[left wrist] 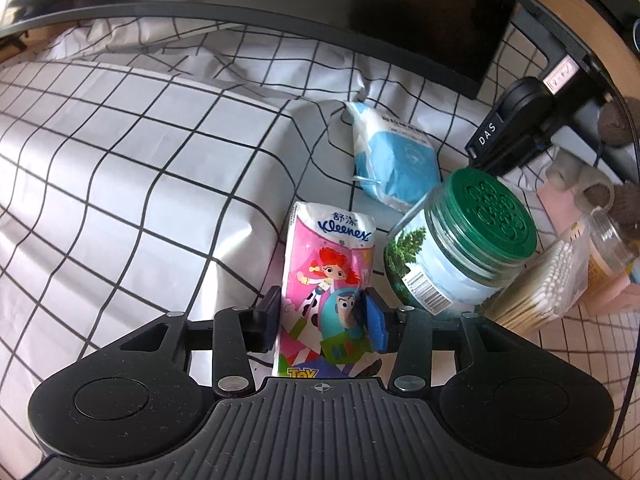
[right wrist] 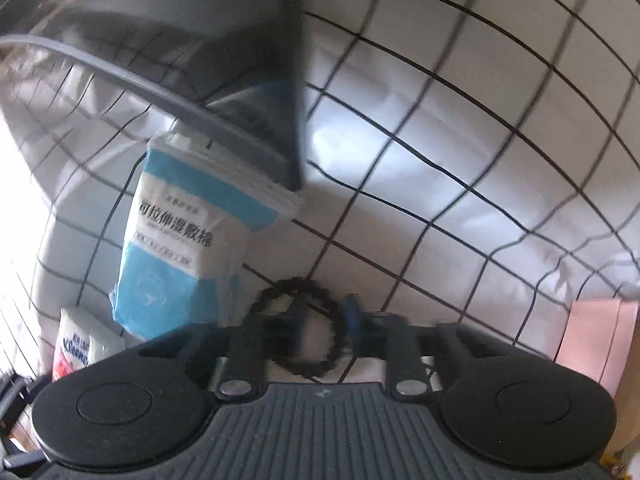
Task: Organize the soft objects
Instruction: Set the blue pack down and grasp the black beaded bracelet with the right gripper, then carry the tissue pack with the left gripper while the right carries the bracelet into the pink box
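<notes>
My left gripper (left wrist: 322,312) is shut on a pink Kleenex tissue pack (left wrist: 328,272) with cartoon figures, its pads pressing both sides. A blue and white cotton pad bag (left wrist: 394,160) lies beyond it on the checked cloth. In the right wrist view the same bag (right wrist: 176,248) lies ahead to the left, and the tissue pack (right wrist: 80,344) shows at the lower left. My right gripper (right wrist: 324,324) has its fingers around a black scrunchie (right wrist: 298,326); the view is blurred and whether they clamp it is unclear.
A green-lidded jar (left wrist: 460,244) lies tilted right of the tissue pack, with a cotton swab box (left wrist: 548,288) beside it. A dark monitor (left wrist: 360,20) stands behind. A pink box (right wrist: 596,344) is at the right edge. White checked cloth (left wrist: 120,160) covers the surface.
</notes>
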`<state>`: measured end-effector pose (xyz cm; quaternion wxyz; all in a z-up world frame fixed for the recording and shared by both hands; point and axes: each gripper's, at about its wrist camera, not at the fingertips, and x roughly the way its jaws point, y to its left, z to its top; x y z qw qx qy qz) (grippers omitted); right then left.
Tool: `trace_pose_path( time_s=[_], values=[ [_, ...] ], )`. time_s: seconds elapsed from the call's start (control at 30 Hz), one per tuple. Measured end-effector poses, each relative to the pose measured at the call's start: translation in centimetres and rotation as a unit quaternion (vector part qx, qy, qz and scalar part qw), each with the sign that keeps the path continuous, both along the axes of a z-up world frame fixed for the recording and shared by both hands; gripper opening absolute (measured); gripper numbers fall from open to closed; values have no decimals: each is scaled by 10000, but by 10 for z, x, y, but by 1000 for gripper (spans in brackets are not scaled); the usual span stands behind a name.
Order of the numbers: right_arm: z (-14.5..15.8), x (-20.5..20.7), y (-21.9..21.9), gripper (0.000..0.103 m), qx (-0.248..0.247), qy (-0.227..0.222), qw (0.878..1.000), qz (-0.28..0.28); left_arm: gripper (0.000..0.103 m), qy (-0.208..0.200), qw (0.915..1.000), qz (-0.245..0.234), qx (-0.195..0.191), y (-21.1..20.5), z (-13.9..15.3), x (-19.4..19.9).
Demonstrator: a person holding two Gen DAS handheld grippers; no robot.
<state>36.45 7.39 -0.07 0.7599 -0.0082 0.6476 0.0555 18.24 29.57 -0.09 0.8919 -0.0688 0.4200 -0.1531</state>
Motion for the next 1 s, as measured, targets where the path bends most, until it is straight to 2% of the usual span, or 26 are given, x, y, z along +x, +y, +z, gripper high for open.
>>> trace_pose_path(
  time_s=[0.13, 0.27, 0.4, 0.47, 0.6, 0.83, 1.0],
  values=[
    [10, -11, -4, 7, 154, -95, 9998, -45, 48, -2, 9999, -96, 75, -3, 1, 2],
    [51, -31, -10, 7, 359, -508, 9981, 39, 39, 22, 9998, 159, -90, 5, 6, 1],
    [102, -54, -7, 7, 538, -1094, 9920, 320, 38, -382, 9989, 264, 35, 15, 36, -11],
    [130, -61, 6, 7, 641, -1455, 9864, 417, 38, -567, 9978, 348, 75, 19, 54, -17],
    [179, -91, 2, 7, 924, -2010, 9737, 538, 38, -877, 9946, 546, 92, 28, 90, -31],
    [236, -154, -34, 7, 1016, -2818, 9530, 461, 38, -1305, 9899, 549, 47, 8, 144, -49],
    [251, -196, -77, 7, 887, -3154, 9445, 232, 38, -1579, 9872, 207, -8, -34, 171, -65]
  ],
)
